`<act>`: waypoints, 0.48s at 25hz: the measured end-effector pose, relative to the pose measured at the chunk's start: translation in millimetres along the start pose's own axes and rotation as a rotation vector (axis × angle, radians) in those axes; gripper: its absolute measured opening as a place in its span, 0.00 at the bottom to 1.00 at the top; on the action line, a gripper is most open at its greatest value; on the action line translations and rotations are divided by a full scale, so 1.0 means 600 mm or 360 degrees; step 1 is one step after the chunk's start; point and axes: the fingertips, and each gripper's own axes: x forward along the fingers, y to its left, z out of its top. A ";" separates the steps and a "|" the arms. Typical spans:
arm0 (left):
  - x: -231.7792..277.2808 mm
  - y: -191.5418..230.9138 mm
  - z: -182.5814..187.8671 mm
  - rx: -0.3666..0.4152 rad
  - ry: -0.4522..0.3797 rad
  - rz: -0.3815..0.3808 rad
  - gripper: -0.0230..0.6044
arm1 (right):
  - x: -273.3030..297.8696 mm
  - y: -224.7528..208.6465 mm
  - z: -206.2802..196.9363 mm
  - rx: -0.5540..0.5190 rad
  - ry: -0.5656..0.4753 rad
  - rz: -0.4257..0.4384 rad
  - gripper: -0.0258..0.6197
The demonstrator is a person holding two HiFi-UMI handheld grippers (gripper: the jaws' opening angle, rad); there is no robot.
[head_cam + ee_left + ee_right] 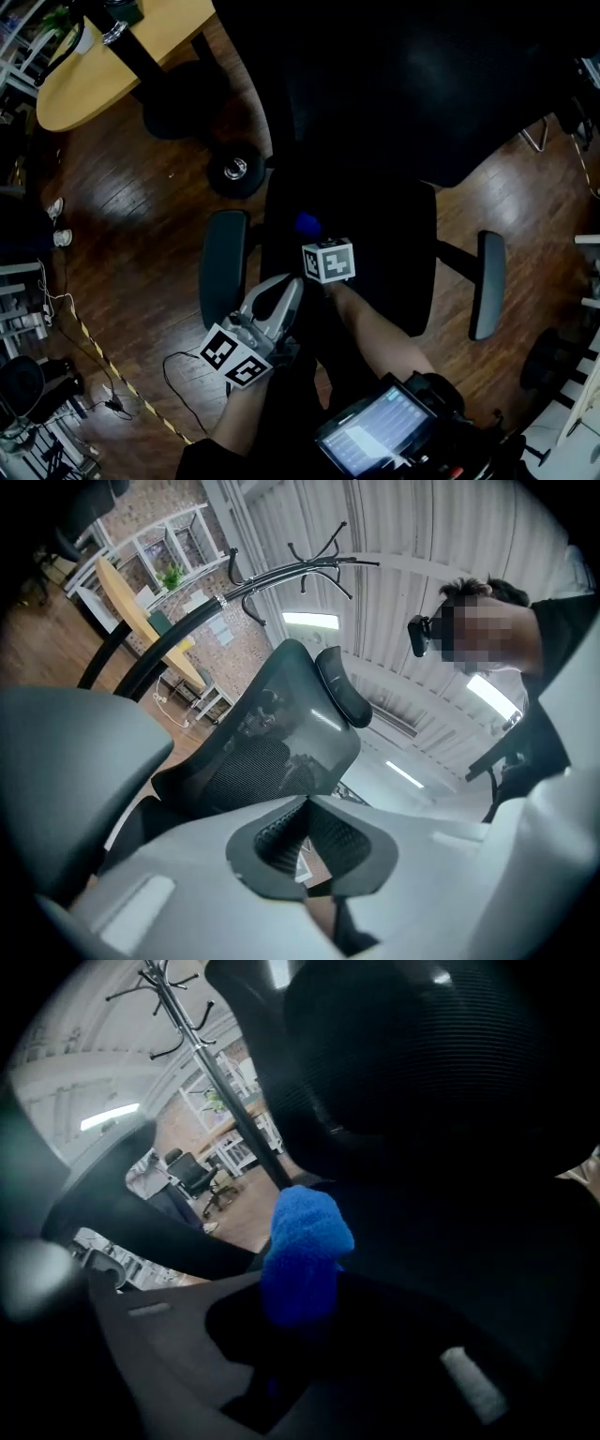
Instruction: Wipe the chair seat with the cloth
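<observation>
Off to the side there's a light wooden table [122, 56] over dark plank floor [141, 197], yellow-black striped tape [141, 392] running across it, a lit screen [370, 439] down front, plus a coat rack [309, 564].

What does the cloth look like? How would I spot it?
Start at the black office chair in the middle of the wooden floor. Over its seat, the right gripper pinches the cloth: a small fluffy wad, the only bright blue thing there.

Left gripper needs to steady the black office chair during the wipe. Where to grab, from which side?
Likely the long dark armrest pad beside the left gripper: a narrow bar running front to back, so come down from above, jaws across its width. Jaws are shut now; open first.
</observation>
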 end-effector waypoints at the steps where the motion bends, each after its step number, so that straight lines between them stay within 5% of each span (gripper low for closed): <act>1: -0.006 0.003 0.003 0.0001 -0.0005 0.0007 0.02 | 0.017 0.041 -0.005 -0.0003 0.0012 0.0084 0.11; 5: -0.020 0.009 0.007 -0.0001 -0.0025 0.0023 0.02 | 0.048 0.124 -0.022 -0.0039 0.0023 0.0241 0.11; 12: -0.025 0.007 0.000 0.0000 -0.0007 -0.0003 0.02 | 0.037 0.061 -0.042 -0.0103 0.0021 0.0054 0.11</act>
